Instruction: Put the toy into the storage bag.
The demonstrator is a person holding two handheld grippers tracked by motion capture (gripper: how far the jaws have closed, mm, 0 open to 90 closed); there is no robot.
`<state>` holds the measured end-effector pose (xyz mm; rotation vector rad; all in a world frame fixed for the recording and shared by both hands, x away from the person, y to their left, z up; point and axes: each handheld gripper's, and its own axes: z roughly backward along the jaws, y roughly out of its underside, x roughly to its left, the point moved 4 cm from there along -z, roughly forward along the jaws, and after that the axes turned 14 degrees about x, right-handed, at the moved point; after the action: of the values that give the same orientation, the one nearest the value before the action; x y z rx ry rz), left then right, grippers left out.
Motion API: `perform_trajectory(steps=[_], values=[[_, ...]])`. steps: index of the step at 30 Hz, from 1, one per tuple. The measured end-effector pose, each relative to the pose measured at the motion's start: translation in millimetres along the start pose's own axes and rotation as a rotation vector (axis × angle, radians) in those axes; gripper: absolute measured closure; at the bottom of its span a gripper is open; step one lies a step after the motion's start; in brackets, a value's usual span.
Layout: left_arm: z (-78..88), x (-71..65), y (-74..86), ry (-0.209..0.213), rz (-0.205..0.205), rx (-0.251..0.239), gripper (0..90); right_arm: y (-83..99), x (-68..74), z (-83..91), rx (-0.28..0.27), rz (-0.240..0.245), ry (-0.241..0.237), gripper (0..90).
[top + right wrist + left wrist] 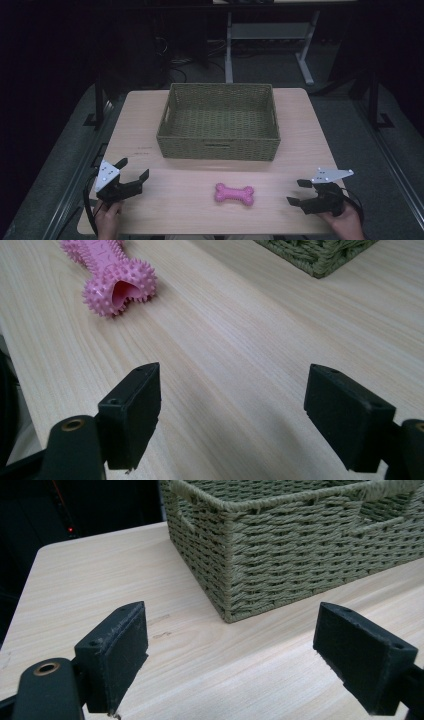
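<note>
A pink spiked bone-shaped toy lies on the wooden table near its front edge, midway between my hands. In the right gripper view the toy sits at the upper left, well ahead of the jaws. My right gripper rests at the front right, open, nothing between its fingers. My left gripper is at the front left, open and empty, aimed toward the near left corner of the green woven basket.
The woven basket stands in the middle of the table behind the toy, with nothing visible inside. Bare tabletop lies between basket and front edge. Dark floor and a white desk frame lie beyond the table.
</note>
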<state>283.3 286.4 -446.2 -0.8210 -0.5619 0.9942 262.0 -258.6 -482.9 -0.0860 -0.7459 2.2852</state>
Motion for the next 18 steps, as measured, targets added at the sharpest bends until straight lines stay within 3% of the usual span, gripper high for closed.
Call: perform_trajectory(steps=[16, 18], values=[[2.0, -0.6, 1.2, 0.016, -0.014, -0.004, 13.8, -11.6, 11.3, -0.8, 0.013, 0.039, -0.008, 21.4], [2.8, -0.2, 1.6, 0.012, -0.017, -0.005, 13.8, -13.8, 11.6, 0.0, 0.035, 0.05, 0.016, 21.0]])
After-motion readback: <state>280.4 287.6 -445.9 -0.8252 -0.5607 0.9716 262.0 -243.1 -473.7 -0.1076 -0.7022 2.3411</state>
